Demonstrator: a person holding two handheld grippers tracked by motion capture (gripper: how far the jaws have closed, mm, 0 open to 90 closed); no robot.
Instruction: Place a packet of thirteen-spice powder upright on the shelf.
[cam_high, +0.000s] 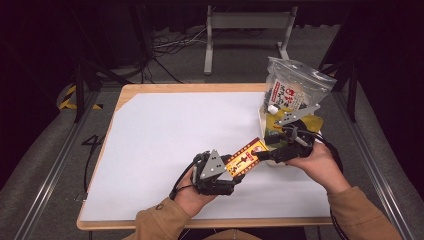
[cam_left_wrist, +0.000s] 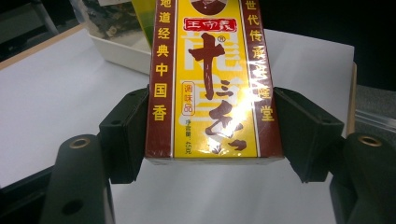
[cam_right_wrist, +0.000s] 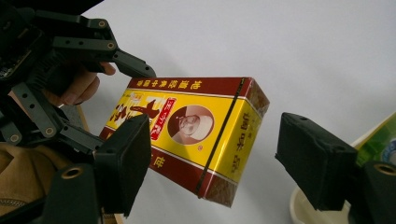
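Item: spice box (cam_high: 247, 156), held off the surface (cam_high: 165, 135) at 5 o'clock — left tongs (cam_high: 231, 172) clenched on its near end so we steady it; right tongs (cam_high: 269, 154) spread wide, approaching far end for handover.

The box (cam_high: 246, 156) is a flat carton, yellow face with dark red borders, red and brown Chinese lettering and a small portrait at one end, wrapped in shiny film. It's off the table (cam_high: 165, 135), lying slantwise, portrait end raised toward the tub (cam_high: 265, 131) at the table's right side. Its lower end sits clamped by its long sides; the portrait end is free.
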